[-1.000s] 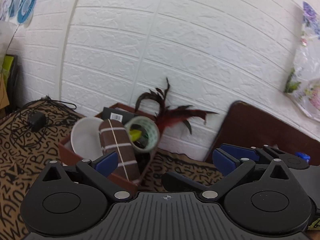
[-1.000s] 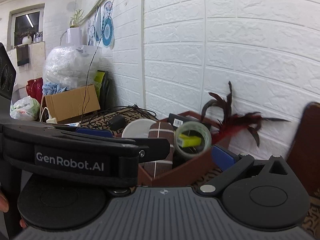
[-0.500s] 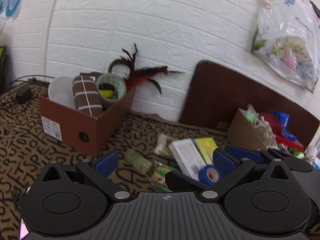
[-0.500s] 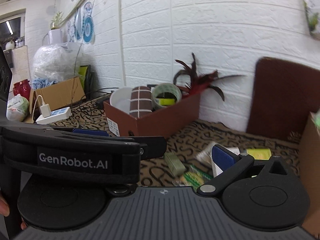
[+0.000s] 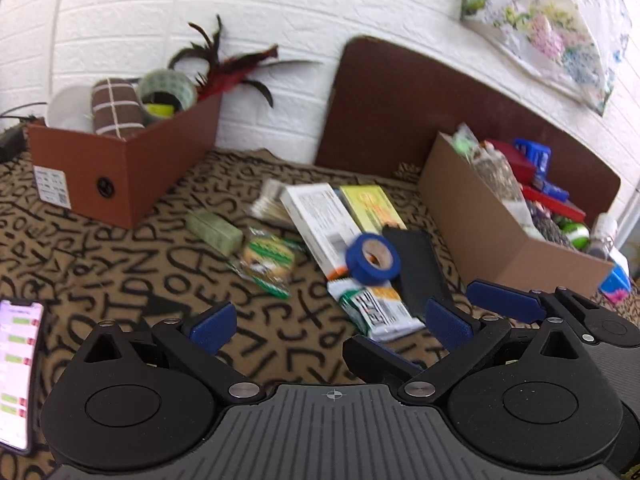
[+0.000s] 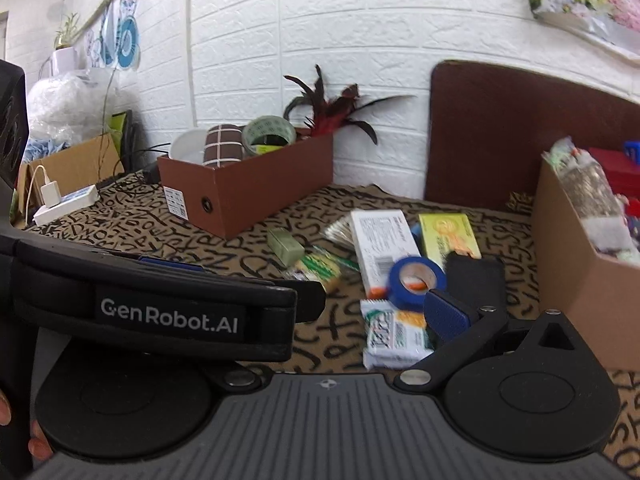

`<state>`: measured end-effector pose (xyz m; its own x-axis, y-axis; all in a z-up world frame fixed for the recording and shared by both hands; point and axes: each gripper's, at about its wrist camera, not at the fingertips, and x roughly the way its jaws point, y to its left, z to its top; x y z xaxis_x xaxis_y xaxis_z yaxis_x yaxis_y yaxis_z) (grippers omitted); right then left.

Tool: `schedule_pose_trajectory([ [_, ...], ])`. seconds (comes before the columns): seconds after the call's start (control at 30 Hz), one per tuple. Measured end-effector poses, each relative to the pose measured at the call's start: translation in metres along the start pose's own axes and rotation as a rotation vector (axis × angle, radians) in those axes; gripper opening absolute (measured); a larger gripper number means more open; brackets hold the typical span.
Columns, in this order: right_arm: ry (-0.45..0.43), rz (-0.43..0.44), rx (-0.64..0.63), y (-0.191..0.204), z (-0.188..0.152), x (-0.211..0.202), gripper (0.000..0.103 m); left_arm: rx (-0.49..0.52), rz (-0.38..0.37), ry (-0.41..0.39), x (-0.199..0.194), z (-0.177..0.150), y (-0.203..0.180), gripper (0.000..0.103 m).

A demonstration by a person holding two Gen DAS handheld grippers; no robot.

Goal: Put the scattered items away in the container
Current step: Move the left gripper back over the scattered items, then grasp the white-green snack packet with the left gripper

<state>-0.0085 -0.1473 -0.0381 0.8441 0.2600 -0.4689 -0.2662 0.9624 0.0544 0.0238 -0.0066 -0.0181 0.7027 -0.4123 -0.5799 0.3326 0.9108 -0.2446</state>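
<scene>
Right gripper (image 6: 320, 300) half-hidden behind left gripper (image 6: 168, 312)

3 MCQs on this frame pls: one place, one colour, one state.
1. The roll of blue tape rests on:
A. the white carton
B. the box rim
C. the phone

2. The box holding the feather duster is:
A. grey
B. reddish-brown
C. white

3. The left claw is:
A. shut on tape
B. open, empty
C. shut on a wrapper

Answers:
1 A, the roll overlaps the long white carton.
2 B, its cardboard walls are reddish-brown.
3 B, its blue pads stand apart with only cloth between.
</scene>
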Motion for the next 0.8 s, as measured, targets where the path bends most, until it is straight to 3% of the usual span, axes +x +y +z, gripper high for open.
schedule_pose_trajectory([
  [0.37,0.020,-0.019,0.024,-0.016,-0.009,0.011,0.103,-0.012,-0.010,0.082,0.029,-0.001,-0.004,0.103],
  [0.8,0.075,-0.069,0.076,-0.037,-0.020,0.035,0.103,-0.063,-0.074,0.170,0.066,0.002,0.003,0.101],
])
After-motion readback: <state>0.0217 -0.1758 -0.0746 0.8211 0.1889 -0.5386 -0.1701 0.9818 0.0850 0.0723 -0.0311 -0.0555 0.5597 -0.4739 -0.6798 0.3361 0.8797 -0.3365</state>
